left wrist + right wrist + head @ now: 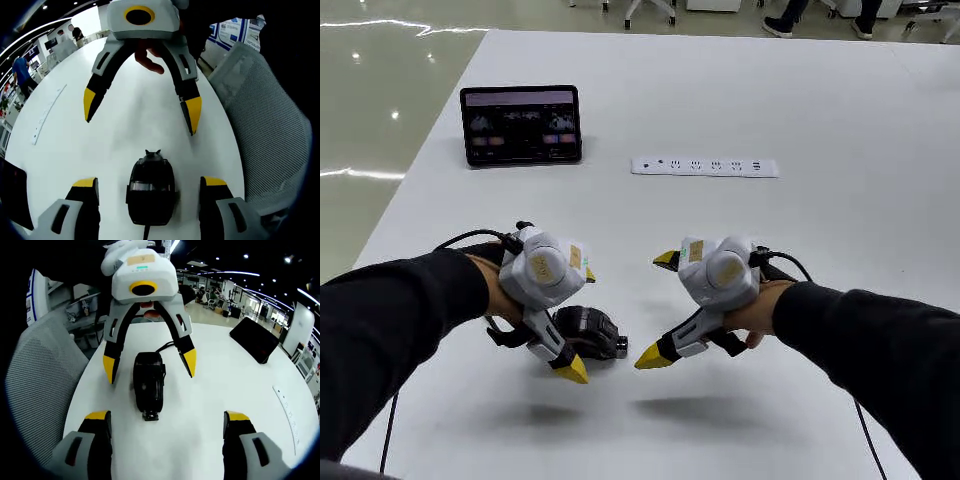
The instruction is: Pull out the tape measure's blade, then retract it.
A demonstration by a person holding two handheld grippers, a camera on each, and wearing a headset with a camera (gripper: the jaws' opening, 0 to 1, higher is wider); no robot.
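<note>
A black tape measure (586, 332) lies flat on the white table (740, 100), its blade tip toward the right gripper. My left gripper (581, 322) is open and straddles it, one yellow-tipped finger on each side, without touching. In the left gripper view the tape measure (151, 192) sits between the open left gripper (150, 182) fingers, with the right gripper (141, 107) facing it beyond. My right gripper (658, 308) is open and empty, a short way from the blade tip. In the right gripper view the tape measure (149, 385) lies ahead of the right gripper (166, 416), under the left gripper (149, 365).
A dark tablet (521, 124) stands propped at the back left and a white power strip (705, 167) lies at mid-table. A grey mesh chair (260, 115) stands at the near table edge. Black cables trail from both grippers.
</note>
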